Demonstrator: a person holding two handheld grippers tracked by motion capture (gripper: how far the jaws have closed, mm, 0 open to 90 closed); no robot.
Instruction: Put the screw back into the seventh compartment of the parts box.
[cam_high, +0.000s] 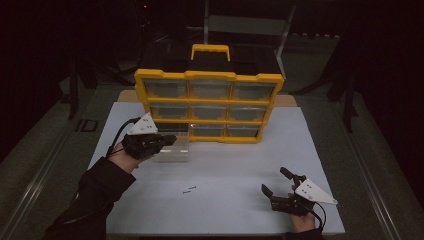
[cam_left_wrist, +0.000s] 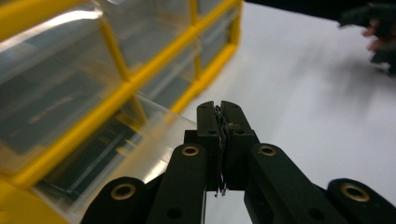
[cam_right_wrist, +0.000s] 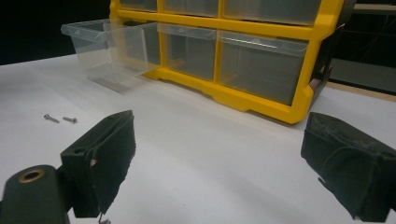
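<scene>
The left hand-held gripper (cam_left_wrist: 222, 122) fills the foreground, its jaws pressed together on what looks like a small screw, its thread showing as a dark sliver in the seam between the pads. It hovers just above the clear drawer (cam_high: 172, 146), which is pulled out of the bottom-left slot of the yellow organizer (cam_high: 209, 106) and rests on the white worktop (cam_high: 225, 165). Two screws (cam_high: 189, 189) lie loose on the worktop, well in front of the organizer and nearer the person's side. Off the organizer's front right corner, well apart from it, the right hand-held gripper (cam_high: 277, 181) rests low over the worktop with its jaws wide apart and nothing between them. The step in hand appears to be carrying a screw to the drawer; the next move calls for centring the tips over the drawer's open top and parting the jaws there.
</scene>
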